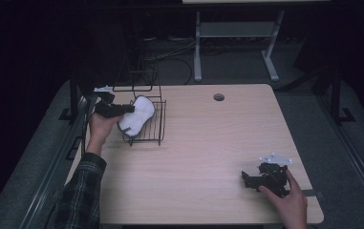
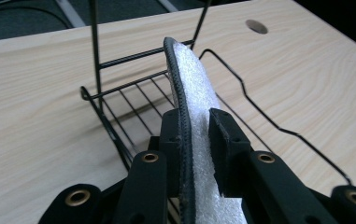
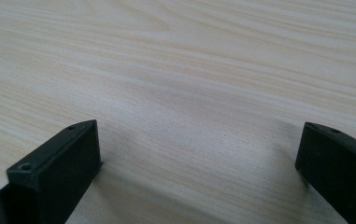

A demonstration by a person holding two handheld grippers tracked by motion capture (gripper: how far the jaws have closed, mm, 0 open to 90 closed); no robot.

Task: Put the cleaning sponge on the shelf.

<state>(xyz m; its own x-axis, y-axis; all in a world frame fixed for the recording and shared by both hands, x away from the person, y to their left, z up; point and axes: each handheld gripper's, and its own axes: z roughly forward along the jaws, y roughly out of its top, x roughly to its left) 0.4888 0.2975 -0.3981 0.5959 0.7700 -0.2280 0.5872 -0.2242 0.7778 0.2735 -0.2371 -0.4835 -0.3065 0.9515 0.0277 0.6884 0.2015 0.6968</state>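
A white padded insole-shaped piece with a dark stitched edge (image 1: 137, 113) (image 2: 192, 88) stands on edge over a black wire rack (image 1: 150, 125) (image 2: 119, 102) at the table's left. My left gripper (image 1: 122, 109) (image 2: 195, 133) is shut on the white piece, its jaws pressing both faces, and holds it above the rack's floor. Near the table's front right corner my right gripper (image 1: 247, 178) (image 3: 199, 154) rests low over bare wood, open, with nothing between its jaws.
The light wooden table (image 1: 208, 143) has a round cable hole (image 1: 219, 97) (image 2: 257, 26) at the back. The rack's tall wire frame (image 1: 136, 76) rises behind its basket. A desk leg (image 1: 198, 47) and cables lie on the dark floor beyond.
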